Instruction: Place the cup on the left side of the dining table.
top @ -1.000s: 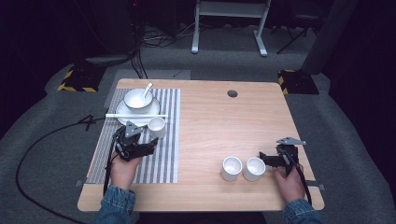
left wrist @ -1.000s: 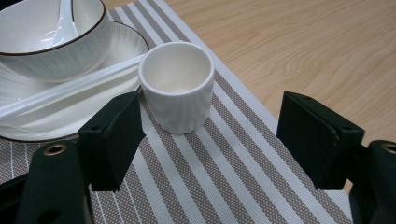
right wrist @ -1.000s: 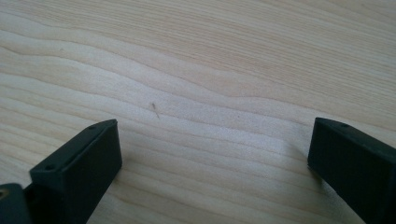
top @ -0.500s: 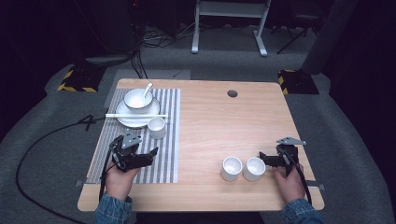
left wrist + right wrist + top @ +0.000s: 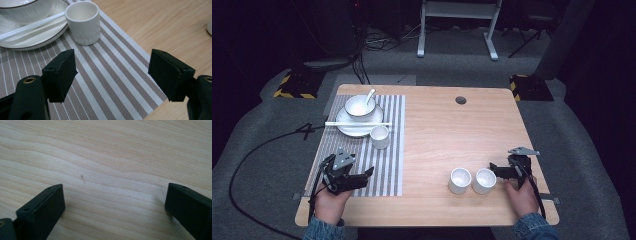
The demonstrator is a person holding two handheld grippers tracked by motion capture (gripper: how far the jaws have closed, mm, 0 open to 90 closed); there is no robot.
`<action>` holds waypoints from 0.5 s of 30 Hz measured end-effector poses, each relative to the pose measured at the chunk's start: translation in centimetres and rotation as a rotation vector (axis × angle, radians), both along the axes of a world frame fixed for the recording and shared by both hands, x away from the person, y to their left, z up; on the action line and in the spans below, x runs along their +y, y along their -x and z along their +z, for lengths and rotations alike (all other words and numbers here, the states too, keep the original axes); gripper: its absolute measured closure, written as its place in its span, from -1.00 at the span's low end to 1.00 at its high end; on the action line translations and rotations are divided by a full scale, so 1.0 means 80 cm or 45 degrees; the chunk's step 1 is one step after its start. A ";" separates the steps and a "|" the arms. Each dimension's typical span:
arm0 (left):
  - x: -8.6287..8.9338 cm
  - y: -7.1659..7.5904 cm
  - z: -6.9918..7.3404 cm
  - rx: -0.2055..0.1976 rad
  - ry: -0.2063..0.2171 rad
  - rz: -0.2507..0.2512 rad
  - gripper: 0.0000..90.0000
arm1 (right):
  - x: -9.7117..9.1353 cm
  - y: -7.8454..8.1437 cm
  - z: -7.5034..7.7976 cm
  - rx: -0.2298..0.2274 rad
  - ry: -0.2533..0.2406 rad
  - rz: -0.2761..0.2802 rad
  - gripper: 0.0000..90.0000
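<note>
A small white ribbed cup (image 5: 380, 136) (image 5: 83, 22) stands on the striped placemat (image 5: 388, 160) just in front of a white plate (image 5: 343, 129). The plate carries a bowl (image 5: 359, 106) with a spoon (image 5: 370, 95), and white chopsticks (image 5: 357, 123) lie across its front. My left gripper (image 5: 364, 176) (image 5: 112, 72) hovers open over the mat's near part, well short of the cup, with nothing between its jaws. Two more white cups (image 5: 460, 180) (image 5: 484, 180) stand side by side near the front right. My right gripper (image 5: 495, 168) (image 5: 112, 205) is open over bare wood just right of them.
The wooden table (image 5: 462, 130) has a dark round cable hole (image 5: 460, 100) near its far edge. A black cable (image 5: 257, 150) trails off the left side. Beyond the table are a grey floor and a metal stand (image 5: 457, 30).
My left gripper has drawn back toward the table's near edge, away from the cup on the mat. The cup stays put. The right gripper has not moved.
</note>
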State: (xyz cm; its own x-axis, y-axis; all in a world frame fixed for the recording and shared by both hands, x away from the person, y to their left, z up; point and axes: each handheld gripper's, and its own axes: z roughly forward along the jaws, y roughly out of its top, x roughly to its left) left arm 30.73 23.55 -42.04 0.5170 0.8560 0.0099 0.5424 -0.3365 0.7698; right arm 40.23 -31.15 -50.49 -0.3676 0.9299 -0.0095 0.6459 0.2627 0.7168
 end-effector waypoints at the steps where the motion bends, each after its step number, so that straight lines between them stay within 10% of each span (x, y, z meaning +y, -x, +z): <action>1: 0.002 0.002 -0.002 0.004 0.003 0.003 -0.49 | 0.000 0.000 0.000 0.000 0.000 0.000 -0.94; 15: 0.024 0.023 -0.030 0.050 -0.028 0.019 -0.49 | 0.000 0.000 0.000 0.000 0.000 0.000 -0.94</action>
State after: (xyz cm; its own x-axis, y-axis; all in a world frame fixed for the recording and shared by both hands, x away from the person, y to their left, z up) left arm 28.87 25.45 -44.45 0.5045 0.8634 0.0086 0.5772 -0.3446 0.7403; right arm 40.23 -31.15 -50.49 -0.3678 0.9299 -0.0098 0.6458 0.2630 0.7168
